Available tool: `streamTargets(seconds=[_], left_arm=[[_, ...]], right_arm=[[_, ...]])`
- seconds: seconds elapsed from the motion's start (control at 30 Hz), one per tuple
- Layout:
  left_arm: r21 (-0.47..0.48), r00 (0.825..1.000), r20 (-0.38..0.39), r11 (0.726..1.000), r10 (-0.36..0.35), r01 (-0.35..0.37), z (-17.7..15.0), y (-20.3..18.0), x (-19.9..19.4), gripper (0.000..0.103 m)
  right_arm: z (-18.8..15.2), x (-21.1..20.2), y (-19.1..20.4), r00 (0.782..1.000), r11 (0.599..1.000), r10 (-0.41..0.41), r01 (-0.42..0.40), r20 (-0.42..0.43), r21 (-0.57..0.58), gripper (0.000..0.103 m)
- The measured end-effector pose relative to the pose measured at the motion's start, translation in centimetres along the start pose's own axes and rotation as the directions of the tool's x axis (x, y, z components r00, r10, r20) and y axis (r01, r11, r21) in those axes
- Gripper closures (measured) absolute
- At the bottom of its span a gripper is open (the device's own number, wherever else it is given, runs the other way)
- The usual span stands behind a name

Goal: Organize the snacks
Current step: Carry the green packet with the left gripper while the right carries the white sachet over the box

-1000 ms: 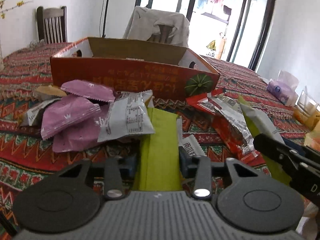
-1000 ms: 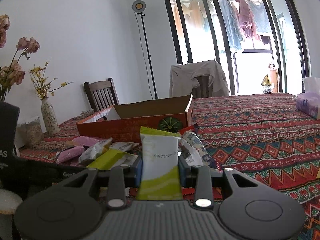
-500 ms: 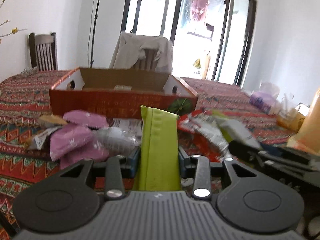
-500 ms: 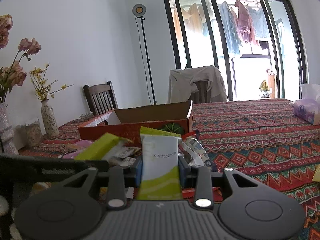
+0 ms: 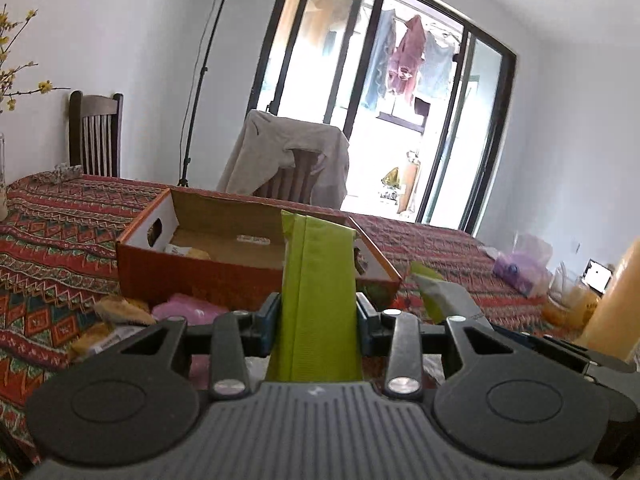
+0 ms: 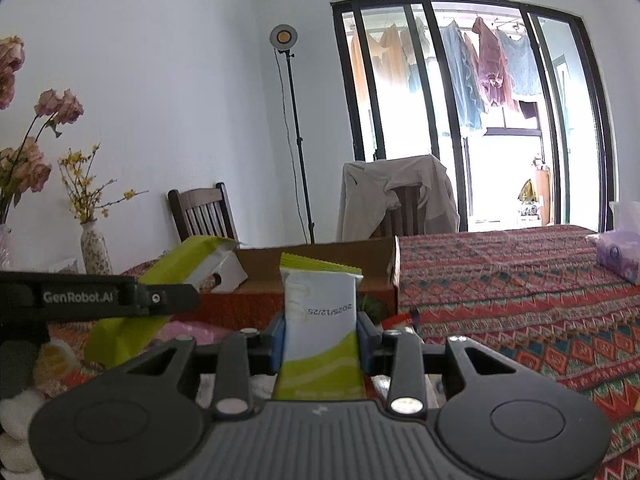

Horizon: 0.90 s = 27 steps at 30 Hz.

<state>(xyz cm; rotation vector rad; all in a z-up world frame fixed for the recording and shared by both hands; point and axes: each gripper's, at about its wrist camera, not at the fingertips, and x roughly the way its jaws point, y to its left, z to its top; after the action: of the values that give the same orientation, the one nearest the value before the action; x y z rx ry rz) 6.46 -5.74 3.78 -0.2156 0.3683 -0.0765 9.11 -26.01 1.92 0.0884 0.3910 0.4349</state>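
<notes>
**Two green packets held up before the box**

Two grippers each clamped a packet. On the left, loose snacks (image 5: 120, 312) lay on the patterned cloth (image 5: 48, 240) before the open red box (image 5: 208, 276). The left gripper (image 5: 318, 316) pinched a plain green packet (image 5: 318, 292) upright, its top edge overlapping the box's near wall in that view. To its right, the right gripper (image 6: 320, 340) squeezed a white-and-green packet (image 6: 320, 336), date-stamped, upright in front of the same box (image 6: 312, 276).
</notes>
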Motion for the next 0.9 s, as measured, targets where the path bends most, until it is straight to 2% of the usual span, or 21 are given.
streamTargets(seconds=[0.43,0.67,0.9], left_arm=[[-0.044,0.999,0.044,0.999,0.019,-0.018,6.3,2.6,5.2,0.065],[-0.082,0.996,0.058,0.995,0.061,-0.056,9.7,4.2,9.5,0.065],[-0.121,0.991,0.043,0.985,0.125,-0.119,11.4,6.3,14.0,0.065]], right_arm=[[5.9,7.4,1.2,0.998,0.999,-0.034,0.034,0.059,0.003,0.069],[8.6,12.9,1.6,0.997,0.999,-0.053,0.053,0.054,0.011,0.069],[9.4,18.4,1.4,0.995,0.995,-0.102,0.102,0.017,0.012,0.069]])
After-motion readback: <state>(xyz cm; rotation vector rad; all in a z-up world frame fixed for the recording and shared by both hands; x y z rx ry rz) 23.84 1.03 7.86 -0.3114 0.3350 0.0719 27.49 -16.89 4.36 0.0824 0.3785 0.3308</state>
